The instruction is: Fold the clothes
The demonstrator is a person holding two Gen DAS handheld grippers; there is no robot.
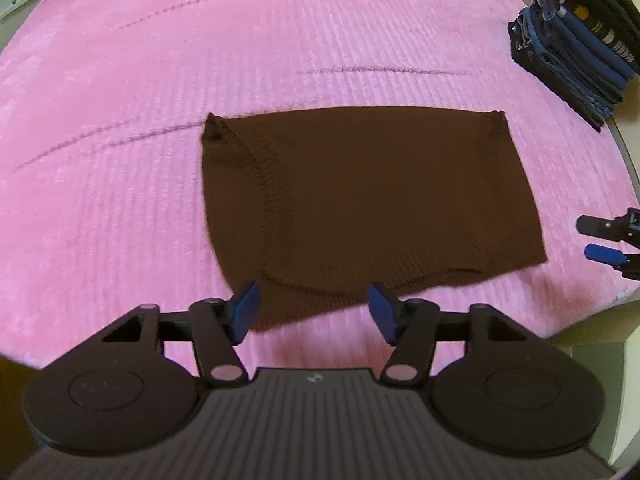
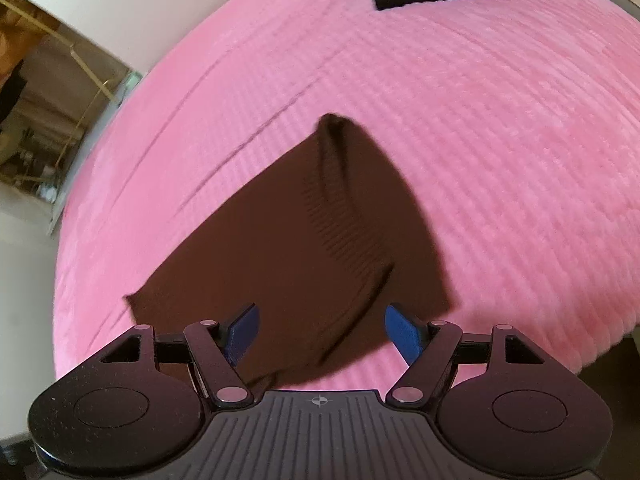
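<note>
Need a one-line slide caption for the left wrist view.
Open left gripper above the near edge of a flat brown knit garment on pink bedding.

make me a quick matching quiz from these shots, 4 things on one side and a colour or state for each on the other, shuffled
Things:
1. brown garment
2. bedspread
3. stack of clothes
4. left claw

Descriptions:
A. pink, ribbed
B. open, nothing between its pads
C. folded dark blues, at the bed's far corner
D. lying flat, partly folded

Pairs: 1-D, 2-A, 3-C, 4-B
</note>
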